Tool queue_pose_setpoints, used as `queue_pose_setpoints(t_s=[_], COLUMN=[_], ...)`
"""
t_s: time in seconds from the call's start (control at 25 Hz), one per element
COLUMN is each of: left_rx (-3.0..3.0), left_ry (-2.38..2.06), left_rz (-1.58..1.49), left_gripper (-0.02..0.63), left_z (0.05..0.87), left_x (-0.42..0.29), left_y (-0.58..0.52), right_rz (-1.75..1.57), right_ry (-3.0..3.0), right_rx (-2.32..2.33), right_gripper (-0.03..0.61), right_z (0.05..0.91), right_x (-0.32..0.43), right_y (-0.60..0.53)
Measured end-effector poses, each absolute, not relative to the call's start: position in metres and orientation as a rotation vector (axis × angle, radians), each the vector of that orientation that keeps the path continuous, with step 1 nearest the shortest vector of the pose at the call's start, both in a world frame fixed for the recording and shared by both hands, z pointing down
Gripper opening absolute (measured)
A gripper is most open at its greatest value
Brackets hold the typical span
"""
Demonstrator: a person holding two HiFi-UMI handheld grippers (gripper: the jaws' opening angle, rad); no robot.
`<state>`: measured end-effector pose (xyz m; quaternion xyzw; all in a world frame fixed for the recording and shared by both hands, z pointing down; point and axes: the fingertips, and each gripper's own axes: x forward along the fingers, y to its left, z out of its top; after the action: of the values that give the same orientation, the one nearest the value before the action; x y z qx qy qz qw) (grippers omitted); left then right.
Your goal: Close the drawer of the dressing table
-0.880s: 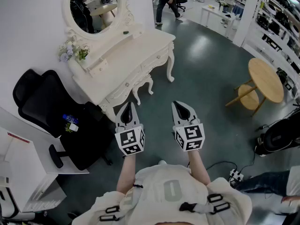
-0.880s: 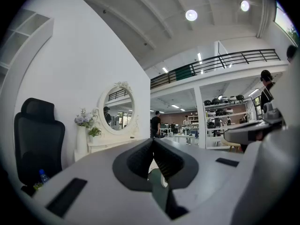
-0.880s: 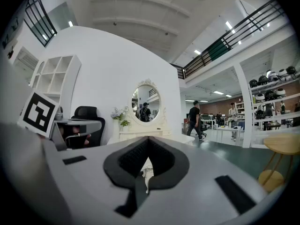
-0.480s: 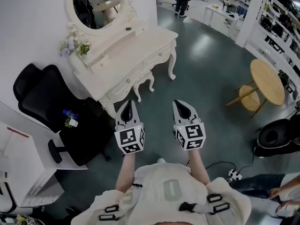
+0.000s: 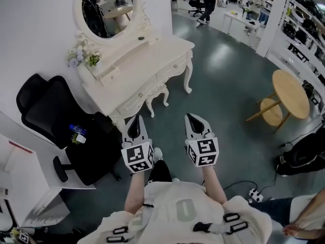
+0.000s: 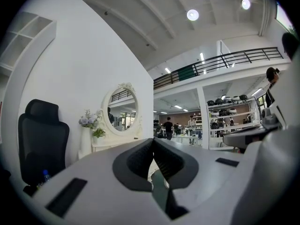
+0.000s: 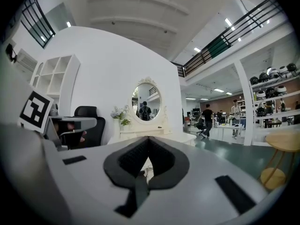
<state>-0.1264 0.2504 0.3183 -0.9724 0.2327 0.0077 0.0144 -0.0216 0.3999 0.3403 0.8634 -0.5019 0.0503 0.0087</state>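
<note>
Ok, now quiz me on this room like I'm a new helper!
1. True or false: the right hand-held gripper is holding something.
2. What lies on the black chair? A) bottle B) shoe C) book
3. Fill in: the flowers stand on the dressing table, beside the ___.
Key: 1 false, its jaws are together and empty. 2 A. 3 mirror.

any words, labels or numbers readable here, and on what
"0": grey figure, reads like a zero, on the person's pale vest.
Label on the clear plastic bottle on the black office chair: too small to read.
Marker cubes of left gripper and right gripper: black-and-white patterns, no letters.
</note>
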Motion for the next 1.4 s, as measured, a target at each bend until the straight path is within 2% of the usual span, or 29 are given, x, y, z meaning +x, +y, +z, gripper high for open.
queue_pose_setpoints(t_s=[0.36, 0.72, 1.4], left_rx=[-3.018, -3.015, -3.032], left_ry=[0.638, 0.572, 0.637], left_rz=[0.137, 0.165, 0.155], left_gripper=[0.019, 0.019, 0.02], left_z=[0.3, 0.291, 0.272], left_x=[-0.068, 0.027, 0.174], left_y=[0.213, 0.146, -0.081], right_rz=[0.031, 0.008, 0.081], right_ry=[-1.556, -1.495, -1.731], right_rx=[2.737, 2.77, 2.631], right_gripper=[0.008, 0.008, 0.008], right_z=[0.317, 0.311, 0.296], right_x=[0.024, 0.108, 0.252], right_y=[0.371, 0.314, 0.035])
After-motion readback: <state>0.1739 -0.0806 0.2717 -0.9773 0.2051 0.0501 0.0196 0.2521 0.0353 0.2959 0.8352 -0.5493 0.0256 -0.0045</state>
